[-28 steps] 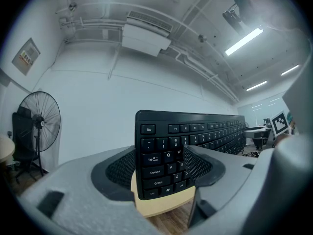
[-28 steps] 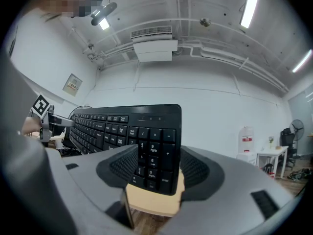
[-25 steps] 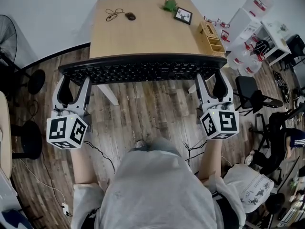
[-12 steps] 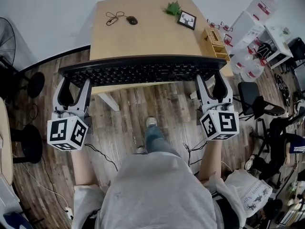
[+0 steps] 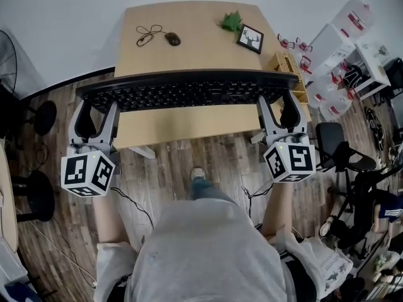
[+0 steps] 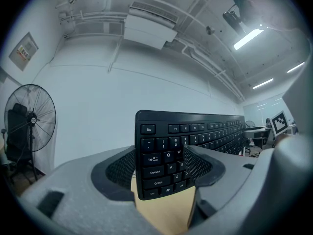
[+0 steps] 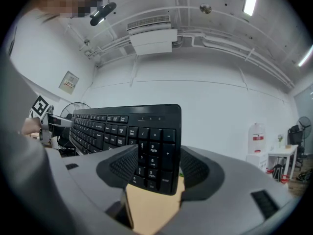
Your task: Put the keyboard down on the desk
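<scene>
A long black keyboard [image 5: 186, 93] hangs level above the front part of the light wooden desk [image 5: 189, 43]. My left gripper [image 5: 96, 113] is shut on its left end, and in the left gripper view the keyboard [image 6: 161, 153] stands between the jaws over the desk top [image 6: 164, 212]. My right gripper [image 5: 280, 109] is shut on the right end; the right gripper view has the number-pad end of the keyboard [image 7: 154, 148] pinched between the jaws, with the desk top [image 7: 149, 209] below.
On the far part of the desk lie a mouse [image 5: 172, 39] with a coiled cable [image 5: 148, 33], a green plant [image 5: 230, 22] and a small picture frame [image 5: 250, 38]. A wooden organiser [image 5: 289, 65] sits at the desk's right edge. A fan [image 6: 29, 126] stands left; chairs and shelves stand right.
The person has stepped forward. Both grippers carried the keyboard from over the desk's front edge to above the desk top. The grips are unchanged.
</scene>
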The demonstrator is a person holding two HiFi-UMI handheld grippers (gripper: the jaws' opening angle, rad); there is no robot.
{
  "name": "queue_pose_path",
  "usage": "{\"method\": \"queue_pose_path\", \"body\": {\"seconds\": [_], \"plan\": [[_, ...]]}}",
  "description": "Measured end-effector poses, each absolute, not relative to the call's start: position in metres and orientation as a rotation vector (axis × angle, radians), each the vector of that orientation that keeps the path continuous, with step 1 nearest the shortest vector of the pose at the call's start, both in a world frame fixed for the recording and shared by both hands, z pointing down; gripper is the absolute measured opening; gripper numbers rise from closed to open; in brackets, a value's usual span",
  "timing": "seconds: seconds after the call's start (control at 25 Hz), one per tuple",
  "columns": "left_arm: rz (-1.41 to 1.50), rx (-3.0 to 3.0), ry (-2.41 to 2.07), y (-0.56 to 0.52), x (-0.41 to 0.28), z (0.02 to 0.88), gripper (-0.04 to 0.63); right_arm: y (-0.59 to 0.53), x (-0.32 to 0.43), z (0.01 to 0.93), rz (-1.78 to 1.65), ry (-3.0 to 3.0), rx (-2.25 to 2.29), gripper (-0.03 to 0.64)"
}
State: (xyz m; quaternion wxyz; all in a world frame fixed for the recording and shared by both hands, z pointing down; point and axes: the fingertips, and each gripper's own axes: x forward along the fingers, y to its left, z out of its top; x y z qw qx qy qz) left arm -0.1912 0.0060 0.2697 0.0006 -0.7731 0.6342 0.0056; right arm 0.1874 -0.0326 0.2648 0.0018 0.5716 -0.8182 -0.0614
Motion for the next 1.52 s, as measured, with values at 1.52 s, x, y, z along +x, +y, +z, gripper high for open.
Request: {"method": "queue_pose_path", "body": {"seconds": [1.52], "plan": [[-0.14, -2.458, 2.115, -0.258, -0.234, 0.301, 0.282, -0.316, 0.142, 0.308, 0.023, -2.559, 1.684, 0.263]]}}
